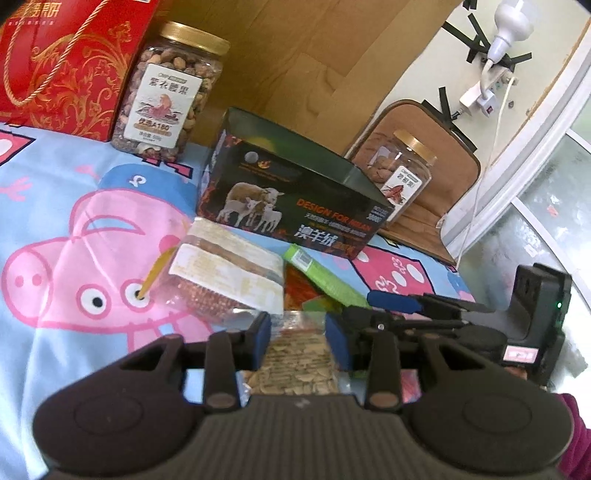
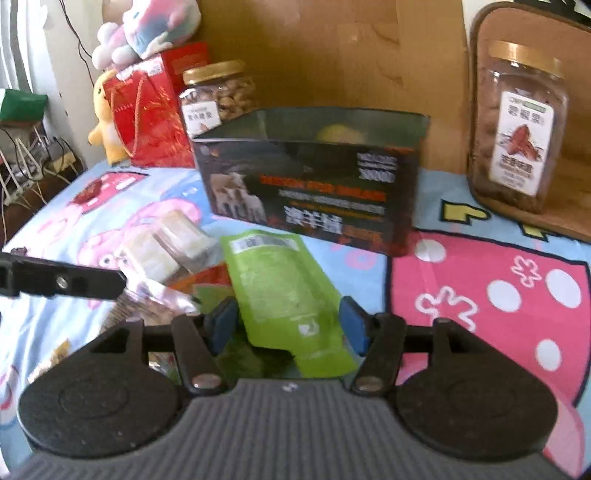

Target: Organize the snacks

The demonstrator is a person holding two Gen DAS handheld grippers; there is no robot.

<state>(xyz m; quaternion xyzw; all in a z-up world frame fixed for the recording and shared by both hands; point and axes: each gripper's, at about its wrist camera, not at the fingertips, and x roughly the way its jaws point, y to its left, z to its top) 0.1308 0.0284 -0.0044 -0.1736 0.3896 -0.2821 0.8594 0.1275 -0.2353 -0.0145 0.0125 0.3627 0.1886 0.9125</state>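
Blue-padded fingers [image 1: 265, 341] of the left gripper [image 1: 301, 341] are standing narrowly apart, with a clear packet of seeds [image 1: 297, 363] lying between them; whether the pads are pressing it I cannot tell. Right gripper [image 2: 290, 325] fingers [image 2: 354, 328] are gaping wide around a green pouch [image 2: 284, 291], not squeezing it. Beyond both fingertips a dark open box [image 1: 291, 195] is sitting on the cartoon-print sheet [image 1: 66, 206]. Two gold-lidded nut jars [image 1: 171, 92] [image 2: 517, 129] are standing behind. Only the right view is showing plush toys [image 2: 147, 29]; only the left, a wall plug [image 1: 480, 96].

Soft daylight, mild glare, fisheye-bent edges, right view blurred (motion)
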